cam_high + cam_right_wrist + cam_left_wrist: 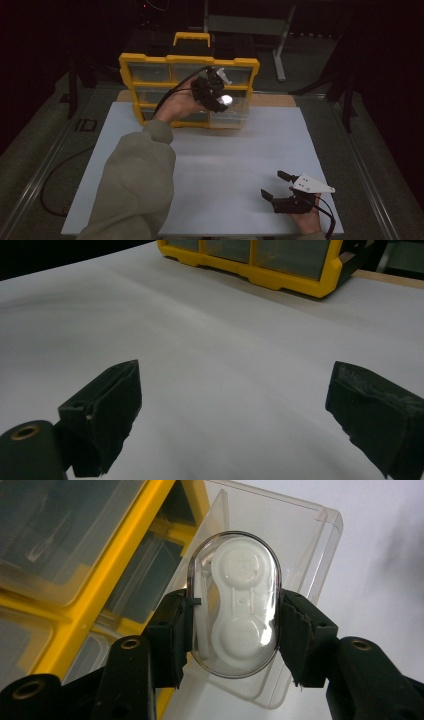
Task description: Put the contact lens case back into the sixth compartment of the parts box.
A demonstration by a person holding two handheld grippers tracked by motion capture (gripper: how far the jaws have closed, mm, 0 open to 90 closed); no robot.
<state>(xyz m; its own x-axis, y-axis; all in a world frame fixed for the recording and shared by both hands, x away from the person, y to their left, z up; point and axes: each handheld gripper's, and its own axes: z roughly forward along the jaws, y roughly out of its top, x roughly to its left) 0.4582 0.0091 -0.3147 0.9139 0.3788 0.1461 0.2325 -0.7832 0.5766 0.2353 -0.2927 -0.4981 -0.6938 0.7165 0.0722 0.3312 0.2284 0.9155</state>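
A yellow organiser with clear drawers stands upright at the back of the white mat. My left gripper is held in front of it, shut on a small clear oval case with a white contact-lens holder inside. The case hangs over a clear drawer pulled out of the organiser. My right gripper rests low at the mat's front right, open, with nothing between its pads. The organiser shows far ahead in the right gripper view.
A metal frame leg stands behind the organiser on the dark floor. A black cable trails off the mat's left side. A strip of wood shows behind the mat's far edge.
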